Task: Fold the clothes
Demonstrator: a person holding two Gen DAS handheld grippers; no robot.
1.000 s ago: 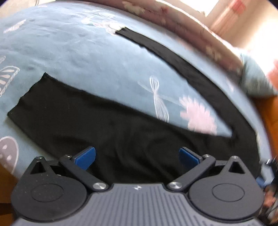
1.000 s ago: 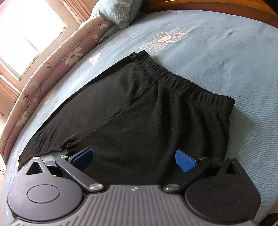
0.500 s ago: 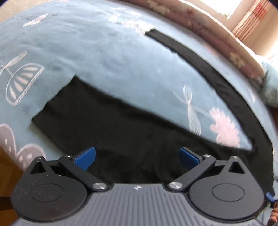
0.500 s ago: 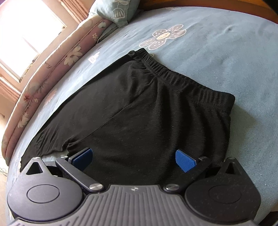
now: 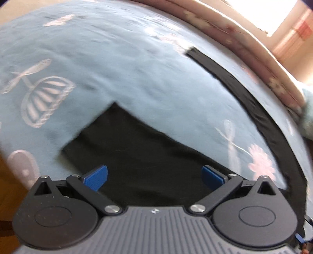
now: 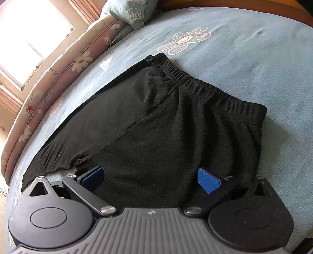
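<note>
Pants [image 6: 166,125], black, lie spread flat on the blue flowered bedspread [image 6: 264,64]; left tongs [image 5: 154,174] hover spread wide over the near leg's hem end, pinching nothing; far leg runs toward the pink quilt [image 5: 244,39]; right tongs [image 6: 150,176] gape over the seat, waistband [image 6: 205,89] beyond them; pillow [image 6: 135,11] far off.

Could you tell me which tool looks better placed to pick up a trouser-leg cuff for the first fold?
Probably the left tool: open over the near leg of the black trousers, near its cuff. The right tool hangs open near the waistband.
</note>
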